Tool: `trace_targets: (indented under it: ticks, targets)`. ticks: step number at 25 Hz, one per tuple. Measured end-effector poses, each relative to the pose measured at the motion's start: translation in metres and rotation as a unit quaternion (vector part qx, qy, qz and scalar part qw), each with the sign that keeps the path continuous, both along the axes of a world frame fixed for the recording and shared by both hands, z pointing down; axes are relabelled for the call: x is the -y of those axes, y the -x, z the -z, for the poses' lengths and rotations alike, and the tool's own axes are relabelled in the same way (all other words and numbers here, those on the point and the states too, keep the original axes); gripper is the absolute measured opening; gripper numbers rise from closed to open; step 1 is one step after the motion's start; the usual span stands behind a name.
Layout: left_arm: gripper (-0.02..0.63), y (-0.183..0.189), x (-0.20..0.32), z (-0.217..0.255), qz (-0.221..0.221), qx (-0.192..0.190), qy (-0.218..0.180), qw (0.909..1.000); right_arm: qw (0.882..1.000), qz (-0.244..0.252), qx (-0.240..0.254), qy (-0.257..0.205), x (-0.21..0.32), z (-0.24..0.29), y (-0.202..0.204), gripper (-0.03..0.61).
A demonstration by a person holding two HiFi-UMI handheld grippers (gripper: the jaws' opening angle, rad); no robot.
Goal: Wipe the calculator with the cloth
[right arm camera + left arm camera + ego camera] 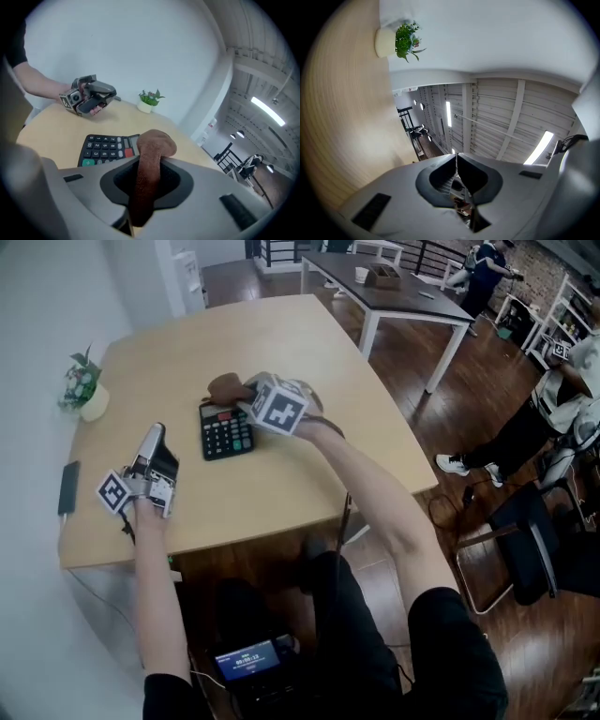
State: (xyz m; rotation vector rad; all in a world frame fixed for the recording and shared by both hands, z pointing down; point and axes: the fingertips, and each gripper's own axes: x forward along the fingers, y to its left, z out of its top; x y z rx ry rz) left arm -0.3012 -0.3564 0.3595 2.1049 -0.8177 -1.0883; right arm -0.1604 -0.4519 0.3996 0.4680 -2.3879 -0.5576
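The right claw (149, 164) is clamped on a brown cloth (155, 143), which sits over the display end of the black calculator (226, 431). The calculator lies flat mid-desk (281, 343). The left claw (457, 163) is closed and empty, tilted upward near the desk's left side, well apart from the calculator.

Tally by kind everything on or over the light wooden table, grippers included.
Black desk calculator: 1
Brown terry cloth: 1
Small green plant in a cream pot: 1
Dark flat phone at the table's left edge: 1
Grey two-jaw grippers: 2 (left gripper, right gripper)
Total: 6
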Motion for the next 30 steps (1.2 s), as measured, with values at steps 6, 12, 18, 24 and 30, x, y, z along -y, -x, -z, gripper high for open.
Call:
trace_targets:
  ticks: [6, 12, 18, 24, 30]
  targets:
    - [0.002, -0.008, -0.002, 0.002, -0.016, 0.012, -0.007, 0.9998, 0.995, 0.062, -0.081, 0.000, -0.034, -0.039, 0.002, 0.063]
    - [0.002, -0.051, -0.007, 0.000, -0.080, 0.071, -0.001, 0.9943, 0.985, 0.131, -0.108, 0.004, -0.106, -0.057, -0.027, 0.063]
    - [-0.003, -0.109, -0.016, -0.003, -0.133, 0.129, -0.012, 0.9825, 0.981, 0.161, -0.066, 0.091, -0.142, -0.056, -0.062, 0.063]
    - [-0.006, -0.131, 0.008, -0.018, -0.117, 0.185, 0.028, 0.9755, 0.939, -0.164, 0.204, 0.224, -0.001, 0.001, -0.092, 0.061]
    - [-0.006, -0.152, 0.012, -0.029, -0.126, 0.236, 0.047, 0.9624, 0.859, -0.260, 0.262, 0.354, 0.054, -0.035, -0.059, 0.060]
